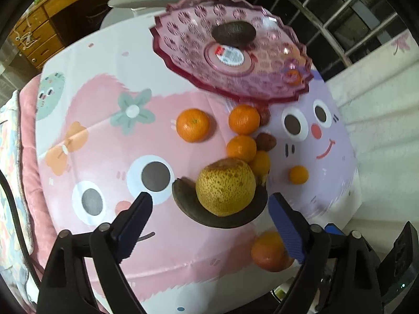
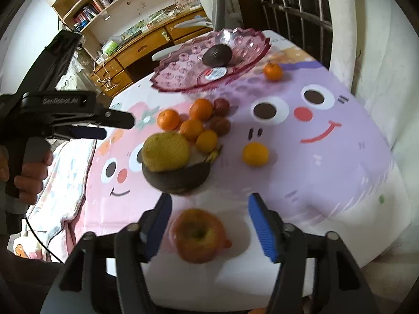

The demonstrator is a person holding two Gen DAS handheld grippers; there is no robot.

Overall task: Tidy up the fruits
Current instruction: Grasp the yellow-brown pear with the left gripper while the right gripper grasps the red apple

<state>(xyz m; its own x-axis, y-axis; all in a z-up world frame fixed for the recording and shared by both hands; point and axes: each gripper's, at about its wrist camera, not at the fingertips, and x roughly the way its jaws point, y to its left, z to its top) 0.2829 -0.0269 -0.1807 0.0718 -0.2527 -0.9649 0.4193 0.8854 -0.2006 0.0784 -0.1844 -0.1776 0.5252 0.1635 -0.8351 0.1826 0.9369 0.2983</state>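
A pink glass fruit plate stands at the far side of the table with a dark avocado on it. A speckled yellow pear rests against a blackened banana. Several oranges and two dark red fruits lie behind. My left gripper is open just in front of the pear. My right gripper is open around a red apple.
A lone orange lies right of the pile, another beside the plate. A wooden desk and bookshelf stand beyond the table. A barred window is at the far right. Bedding lies left.
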